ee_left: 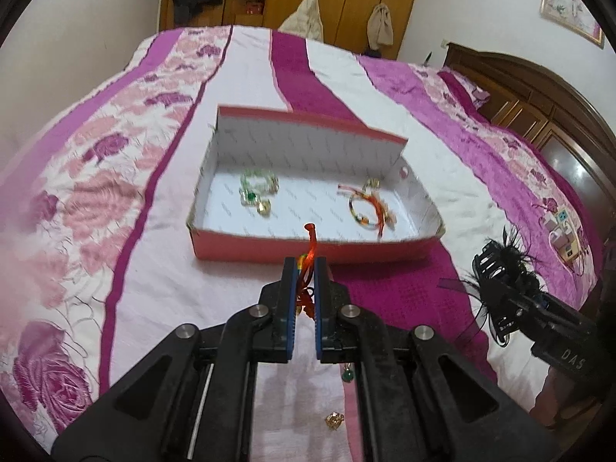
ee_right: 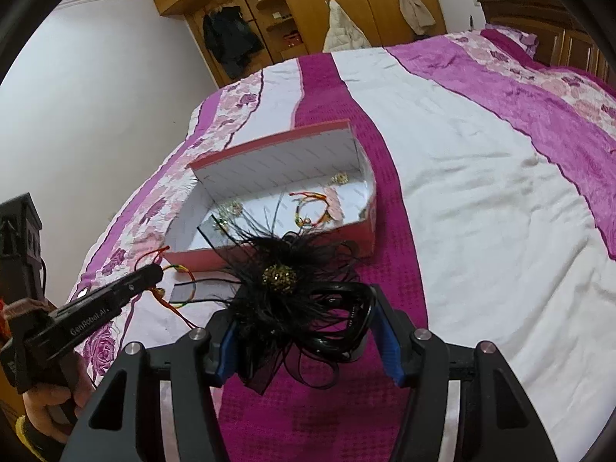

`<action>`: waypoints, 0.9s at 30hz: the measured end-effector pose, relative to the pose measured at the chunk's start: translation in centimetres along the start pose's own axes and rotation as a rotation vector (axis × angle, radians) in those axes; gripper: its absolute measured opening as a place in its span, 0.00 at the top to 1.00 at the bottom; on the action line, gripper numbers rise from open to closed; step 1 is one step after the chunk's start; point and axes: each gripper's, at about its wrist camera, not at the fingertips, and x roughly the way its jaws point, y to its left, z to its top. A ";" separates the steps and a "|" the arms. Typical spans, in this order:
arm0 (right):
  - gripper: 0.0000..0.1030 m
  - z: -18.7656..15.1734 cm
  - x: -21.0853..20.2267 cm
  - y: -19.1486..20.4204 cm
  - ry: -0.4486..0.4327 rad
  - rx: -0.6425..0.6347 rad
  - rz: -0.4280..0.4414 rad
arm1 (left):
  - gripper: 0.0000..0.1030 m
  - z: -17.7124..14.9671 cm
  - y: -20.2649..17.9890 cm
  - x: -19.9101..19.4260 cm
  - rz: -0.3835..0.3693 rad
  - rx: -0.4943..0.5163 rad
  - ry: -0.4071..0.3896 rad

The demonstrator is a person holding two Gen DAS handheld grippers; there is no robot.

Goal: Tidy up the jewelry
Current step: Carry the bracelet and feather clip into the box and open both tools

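A red box (ee_left: pixel 269 248) with a white inside lies open on the bed; it also shows in the right wrist view (ee_right: pixel 362 242). In it are a green bead bracelet (ee_left: pixel 258 188) and a multicoloured cord bracelet (ee_left: pixel 365 211). My left gripper (ee_left: pixel 307 265) is shut on a red cord bracelet (ee_left: pixel 310 238) and holds it just before the box's near wall; it also shows in the right wrist view (ee_right: pixel 156 269). My right gripper (ee_right: pixel 304 331) is shut on a black feather hair clip (ee_right: pixel 285 285) with a gold bead centre, to the right of the box's near corner.
A green pendant (ee_left: pixel 347 375) and a gold charm (ee_left: pixel 334 420) lie on the pink and white bedspread (ee_left: pixel 154 269) under my left gripper. A dark wooden headboard (ee_left: pixel 539 107) stands at the right. Wooden wardrobes (ee_right: pixel 346 4) stand beyond the bed.
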 end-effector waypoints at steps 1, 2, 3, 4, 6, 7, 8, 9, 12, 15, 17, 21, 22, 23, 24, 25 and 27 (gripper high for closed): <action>0.41 0.1 -0.2 0.2 -0.007 -0.007 0.000 | 1.00 0.2 0.0 -0.3 0.003 0.002 -0.013; 0.41 0.2 -0.2 0.4 -0.013 -0.011 0.000 | 1.00 0.4 0.0 -0.5 0.007 0.004 -0.023; 0.41 0.3 -0.4 0.5 -0.020 -0.016 0.000 | 1.00 0.7 0.0 -0.7 0.012 0.006 -0.037; 0.41 0.5 -0.5 0.7 -0.029 -0.022 0.001 | 1.00 1.0 0.0 -0.9 0.017 0.010 -0.050; 0.41 0.7 -0.7 1.1 -0.043 -0.030 0.004 | 1.00 1.5 -0.1 -1.3 0.032 0.023 -0.077; 0.41 0.9 -0.8 1.3 -0.052 -0.035 0.007 | 1.00 1.7 -0.2 -1.4 0.038 0.030 -0.092; 0.41 1.2 -0.8 1.5 -0.059 -0.042 0.009 | 1.00 2.2 -0.2 -1.6 0.043 0.037 -0.109; 0.41 1.4 -0.8 1.6 -0.065 -0.046 0.008 | 1.00 2.4 -0.1 -1.7 0.043 0.040 -0.118; 0.41 2.4 -0.6 2.1 -0.087 -0.063 0.012 | 1.00 3.3 -0.1 -1.7 0.046 0.049 -0.147; 0.41 3.4 -0.3 2.5 -0.105 -0.080 0.015 | 1.00 4.2 -0.1 -1.6 0.055 0.058 -0.180; 0.41 4.0 0.0 2.9 -0.117 -0.091 0.016 | 1.00 4.9 0.0 -1.3 0.059 0.064 -0.199; 0.41 5.2 0.6 3.5 -0.139 -0.113 0.019 | 1.00 5.8 0.0 -0.9 0.066 0.074 -0.227; 0.41 5.7 0.9 3.5 -0.149 -0.116 0.020 | 1.00 6.1 0.0 -0.7 0.067 0.076 -0.235; 0.41 6.1 1.1 3.6 -0.158 -0.119 0.022 | 1.00 6.4 0.1 -0.4 0.069 0.076 -0.241; 0.41 6.4 1.3 3.6 -0.165 -0.121 0.022 | 1.00 6.5 0.1 -0.3 0.069 0.076 -0.244; 0.41 6.8 1.6 3.6 -0.171 -0.122 0.020 | 1.00 6.8 0.2 0.1 0.069 0.075 -0.247; 0.41 7.5 2.3 3.6 -0.181 -0.122 0.020 | 1.00 7.1 0.3 0.6 0.072 0.070 -0.251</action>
